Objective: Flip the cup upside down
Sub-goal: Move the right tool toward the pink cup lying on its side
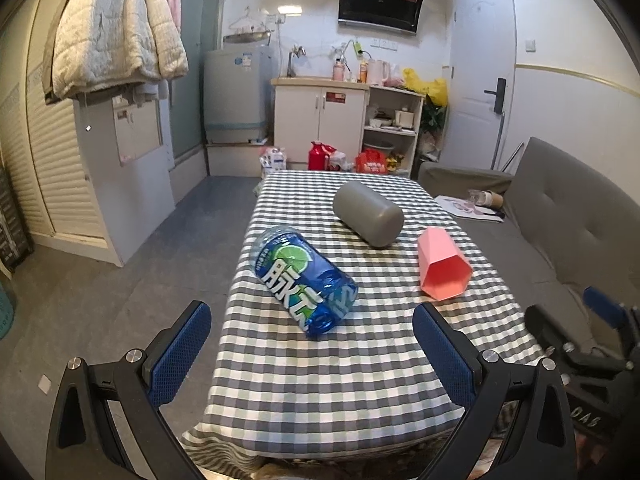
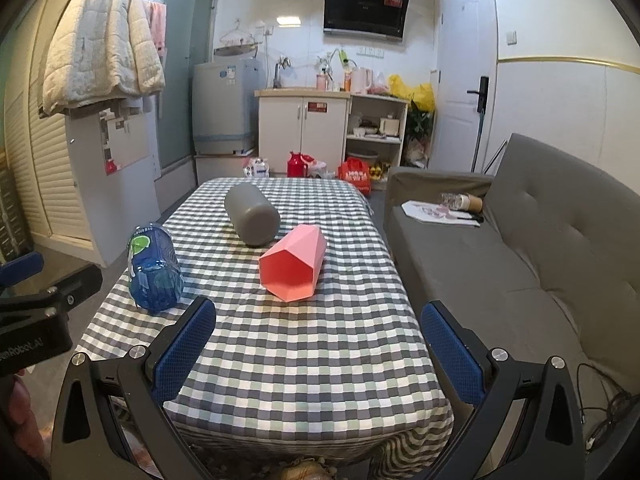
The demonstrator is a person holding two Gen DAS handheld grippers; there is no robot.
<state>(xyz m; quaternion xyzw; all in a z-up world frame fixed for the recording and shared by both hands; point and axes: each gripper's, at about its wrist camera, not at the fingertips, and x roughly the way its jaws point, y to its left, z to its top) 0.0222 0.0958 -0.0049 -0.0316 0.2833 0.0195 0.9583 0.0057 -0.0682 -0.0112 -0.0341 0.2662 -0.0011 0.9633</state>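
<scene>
A pink faceted cup (image 2: 294, 266) lies on its side on the checkered table (image 2: 304, 360), mouth toward me; it also shows in the left wrist view (image 1: 440, 268). A grey cup (image 2: 251, 214) lies on its side behind it, also in the left wrist view (image 1: 369, 214). A blue cut bottle cup (image 1: 306, 280) lies on its side at the table's left, also in the right wrist view (image 2: 155, 268). My left gripper (image 1: 312, 344) is open and empty just short of the blue cup. My right gripper (image 2: 318, 340) is open and empty in front of the pink cup.
A grey sofa (image 2: 540, 240) runs along the table's right side, with papers and a cup (image 2: 460, 204) on it. The floor (image 1: 140, 280) drops off left of the table. Cabinets, a washing machine and bags (image 2: 352, 174) stand beyond the far edge.
</scene>
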